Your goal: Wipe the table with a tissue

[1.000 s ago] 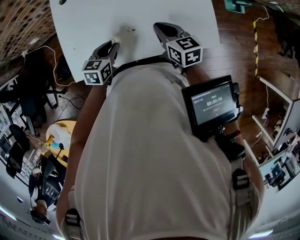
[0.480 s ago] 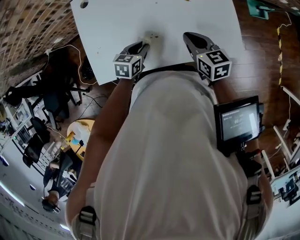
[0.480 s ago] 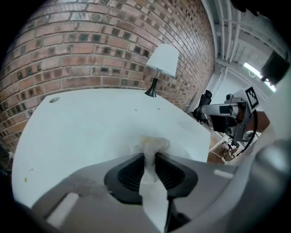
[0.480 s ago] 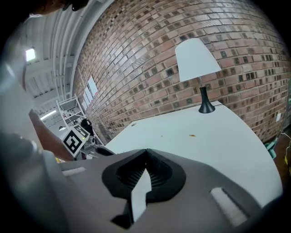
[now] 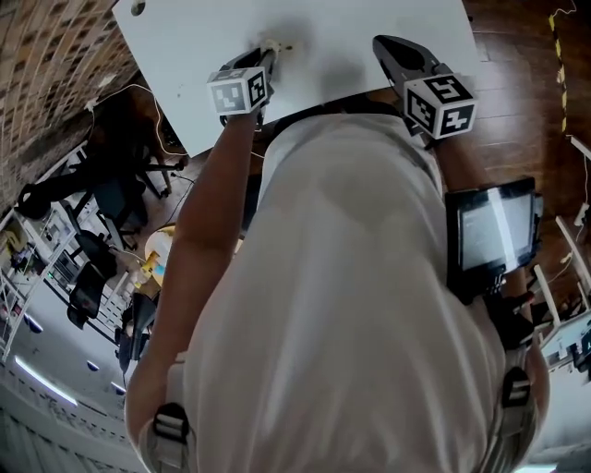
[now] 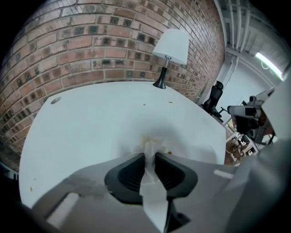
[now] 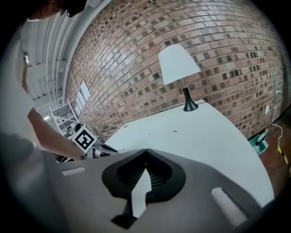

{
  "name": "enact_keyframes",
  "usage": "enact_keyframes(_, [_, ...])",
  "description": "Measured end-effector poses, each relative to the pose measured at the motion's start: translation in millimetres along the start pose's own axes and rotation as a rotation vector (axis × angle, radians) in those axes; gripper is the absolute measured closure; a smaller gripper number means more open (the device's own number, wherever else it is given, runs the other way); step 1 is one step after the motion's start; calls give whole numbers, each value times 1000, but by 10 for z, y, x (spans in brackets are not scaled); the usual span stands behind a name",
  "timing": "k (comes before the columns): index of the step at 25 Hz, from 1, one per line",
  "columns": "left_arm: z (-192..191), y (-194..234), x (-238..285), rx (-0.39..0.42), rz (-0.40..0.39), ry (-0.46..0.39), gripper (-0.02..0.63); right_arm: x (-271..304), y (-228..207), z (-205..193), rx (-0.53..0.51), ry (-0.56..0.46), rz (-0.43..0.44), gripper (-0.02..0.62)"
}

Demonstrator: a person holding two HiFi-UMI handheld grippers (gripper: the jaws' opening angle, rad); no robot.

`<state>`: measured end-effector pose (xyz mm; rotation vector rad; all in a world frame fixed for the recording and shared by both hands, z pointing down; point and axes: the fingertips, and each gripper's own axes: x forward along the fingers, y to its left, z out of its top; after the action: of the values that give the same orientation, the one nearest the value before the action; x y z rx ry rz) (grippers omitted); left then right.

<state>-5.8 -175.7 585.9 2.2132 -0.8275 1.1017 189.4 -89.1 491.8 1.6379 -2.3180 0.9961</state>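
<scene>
A crumpled white tissue [image 6: 150,144] with a yellowish stain is pinched between the pads of my left gripper [image 6: 150,155], whose jaws are closing on it. The wad presses on the white table [image 6: 91,118] just ahead of the fingertips. From the head view, the left gripper [image 5: 261,57] tilts down onto the tissue [image 5: 272,44] near the table's [image 5: 351,32] front edge. My right gripper [image 5: 386,42] hovers over the table to the right, shut and empty. The right gripper view shows its jaws [image 7: 146,151] with tips together and the left gripper's marker cube [image 7: 84,139] at the left.
A lamp [image 6: 170,48] with a white shade and black base stands at the table's far edge against a brick wall, also in the right gripper view [image 7: 181,68]. Small crumbs [image 7: 174,131] lie mid-table. A round hole [image 5: 138,7] marks the table's left corner. Office chairs stand beyond.
Both grippers have reached farther over the table. The left one has tipped down and carried the tissue forward along the surface. The right one has stayed shut.
</scene>
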Motion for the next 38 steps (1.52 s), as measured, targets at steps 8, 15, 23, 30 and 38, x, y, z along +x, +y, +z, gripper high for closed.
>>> enact_keyframes(8, [-57, 32, 62, 18, 30, 31, 531, -42, -77, -80, 19, 6, -13, 588])
enact_keyframes(15, [-69, -78, 156, 103, 15, 59, 534, -36, -74, -35, 19, 8, -11, 588])
enact_keyframes(23, [-64, -603, 303, 294, -85, 92, 534, 5, -22, -41, 19, 8, -14, 588])
enact_keyframes(30, [-189, -976, 275, 392, -194, 111, 534, -50, -25, -7, 20, -5, -31, 588])
enact_keyframes(38, [-268, -79, -73, 150, 19, 14, 532, 27, -60, 52, 11, 1, -30, 588])
